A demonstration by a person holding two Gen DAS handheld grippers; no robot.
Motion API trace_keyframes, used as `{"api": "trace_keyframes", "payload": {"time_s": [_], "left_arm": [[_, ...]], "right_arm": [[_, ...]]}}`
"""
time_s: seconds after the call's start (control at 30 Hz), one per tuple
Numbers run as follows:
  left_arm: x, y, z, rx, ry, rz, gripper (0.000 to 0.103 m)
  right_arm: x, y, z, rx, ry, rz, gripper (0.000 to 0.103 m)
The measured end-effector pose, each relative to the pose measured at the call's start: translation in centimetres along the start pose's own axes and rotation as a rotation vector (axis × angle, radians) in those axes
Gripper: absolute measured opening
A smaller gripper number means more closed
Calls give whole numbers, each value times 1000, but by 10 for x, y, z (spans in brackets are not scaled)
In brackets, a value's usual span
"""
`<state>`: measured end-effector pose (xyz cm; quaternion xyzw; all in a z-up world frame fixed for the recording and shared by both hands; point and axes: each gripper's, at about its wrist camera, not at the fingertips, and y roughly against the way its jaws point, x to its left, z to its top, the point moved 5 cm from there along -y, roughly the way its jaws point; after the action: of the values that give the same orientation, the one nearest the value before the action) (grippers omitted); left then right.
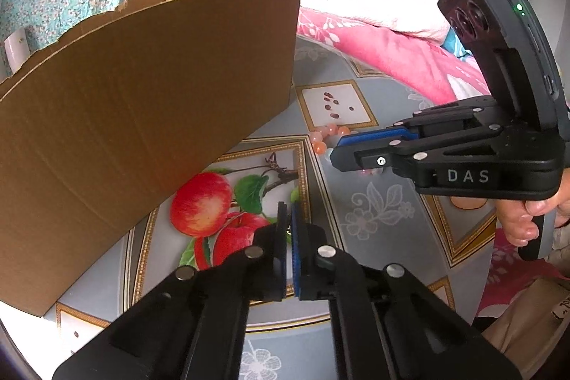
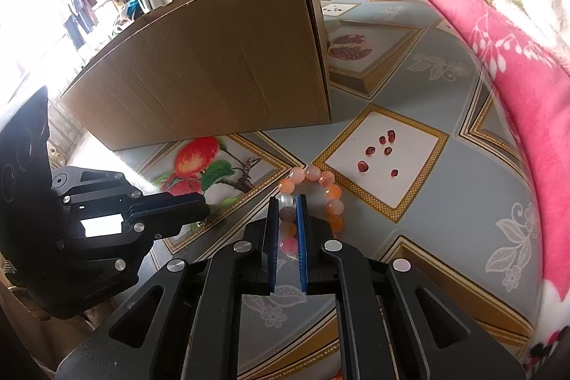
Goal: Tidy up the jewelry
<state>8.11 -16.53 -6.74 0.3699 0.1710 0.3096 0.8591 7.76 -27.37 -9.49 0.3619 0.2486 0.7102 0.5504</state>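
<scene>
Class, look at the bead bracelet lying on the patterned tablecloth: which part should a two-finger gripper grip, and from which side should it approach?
Grip the bead bracelet across one strand of its ring, on the near arc, coming down from above. It lies flat on the tablecloth, so only a fingertip on each side of the strand gets purchase. The right gripper already straddles that arc; whether it is clamped isn't clear.

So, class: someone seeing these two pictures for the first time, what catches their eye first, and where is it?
Probably the big cardboard box, standing on the fruit-patterned tablecloth and filling the left of both views. Next, the orange-pink bead bracelet lying in front of it, with the right gripper straddling one side. A pink blanket lines the right edge.
</scene>
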Motion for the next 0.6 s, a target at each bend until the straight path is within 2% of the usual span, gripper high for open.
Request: {"api": "trace_keyframes", "payload": {"time_s": [0.1,0.3,0.43,0.6], "left_arm": [[3,2,0,-8,21,-4,1],[16,26,8,-72,88,-16,0],[21,48,12,-110,108,-7,0],[23,85,25,-183,101,3,1]], "right_arm": [[1,1,0,-3,-6,0,7],[-1,9,0,-23,-27,9,7],[-3,27,6,-74,-50,31,7],[-9,55,16,-146,-109,101,7]]}}
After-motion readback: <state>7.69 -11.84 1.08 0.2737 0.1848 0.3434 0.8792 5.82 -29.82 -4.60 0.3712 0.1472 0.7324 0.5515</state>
